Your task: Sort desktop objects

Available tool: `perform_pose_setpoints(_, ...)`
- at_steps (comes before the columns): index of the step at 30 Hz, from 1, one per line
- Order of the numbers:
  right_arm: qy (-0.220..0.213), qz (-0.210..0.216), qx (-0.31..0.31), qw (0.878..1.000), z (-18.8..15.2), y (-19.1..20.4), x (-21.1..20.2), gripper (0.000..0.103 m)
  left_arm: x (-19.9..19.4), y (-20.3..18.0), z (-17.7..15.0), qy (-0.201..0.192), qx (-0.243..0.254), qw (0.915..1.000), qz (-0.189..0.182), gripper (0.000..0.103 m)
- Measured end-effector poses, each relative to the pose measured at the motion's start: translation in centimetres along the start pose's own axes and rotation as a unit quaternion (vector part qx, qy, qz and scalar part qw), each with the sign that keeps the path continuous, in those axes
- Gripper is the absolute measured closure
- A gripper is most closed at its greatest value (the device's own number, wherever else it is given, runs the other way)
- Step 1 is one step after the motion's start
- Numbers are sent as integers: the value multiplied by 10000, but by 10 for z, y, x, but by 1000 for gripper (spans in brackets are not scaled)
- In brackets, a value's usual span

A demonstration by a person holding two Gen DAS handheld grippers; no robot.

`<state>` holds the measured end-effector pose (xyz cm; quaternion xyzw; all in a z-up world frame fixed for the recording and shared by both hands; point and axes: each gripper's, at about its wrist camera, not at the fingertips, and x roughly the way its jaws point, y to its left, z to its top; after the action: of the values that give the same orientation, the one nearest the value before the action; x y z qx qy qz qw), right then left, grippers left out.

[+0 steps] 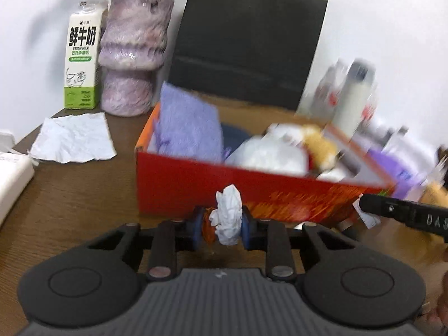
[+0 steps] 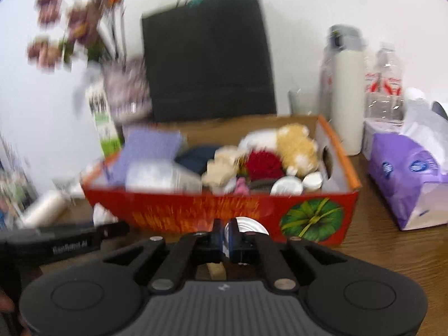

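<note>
Red box [image 1: 224, 190] stands just beyond both our grippers, so each load goes forward and up over its near wall: left gripper [image 1: 224, 225] pinches a tissue wad [image 1: 228, 214], while only the right wrist view shows our right gripper [image 2: 226, 238] pressed on a thin white lid [image 2: 249, 225].

Background clutter, rear of bench
Milk carton [image 1: 81, 56] just beside purple vase [image 1: 133, 53]; black bag [image 1: 246, 42] against wall; tissue pack [image 2: 406, 179] and bottles [image 2: 347, 95] right.
</note>
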<state>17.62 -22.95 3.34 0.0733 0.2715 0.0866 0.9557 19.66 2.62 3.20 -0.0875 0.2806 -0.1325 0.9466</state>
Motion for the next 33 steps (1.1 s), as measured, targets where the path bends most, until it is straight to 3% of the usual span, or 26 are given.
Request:
perform_pose_setpoints(4,-347,376,597,9969,16,-21,-34,100,-30,0,11,-232,-343,9976,-558,76)
perform_pose_setpoints(6,-476,467,665,9956,17,-21,-50,100,-47,-5,7,-299,-473,9967,-596,76)
perform_pose_setpoints(9,-629,270,351,9970,3,-6,-74,100,-79,-21,-19,-300,-547,9962,-609,76)
perform_pose_setpoints(16,-433,148,-59,9989,-80,33,-135,100,-160,-62,-100,224,-282,9983,-460,76)
perform_pose_setpoints(21,-129,318,-397,9986,-117,52,-172,100,-216,-66,-142,8,580,9983,66,76)
perform_pose_setpoints(26,-146,201,-453,9987,-140,62,-205,100,-252,-51,-162,-23,342,9994,58,76)
perform_pose_setpoints(33,-212,5,-786,9967,-168,82,-240,100,-268,-58,-160,-263,582,9980,23,76)
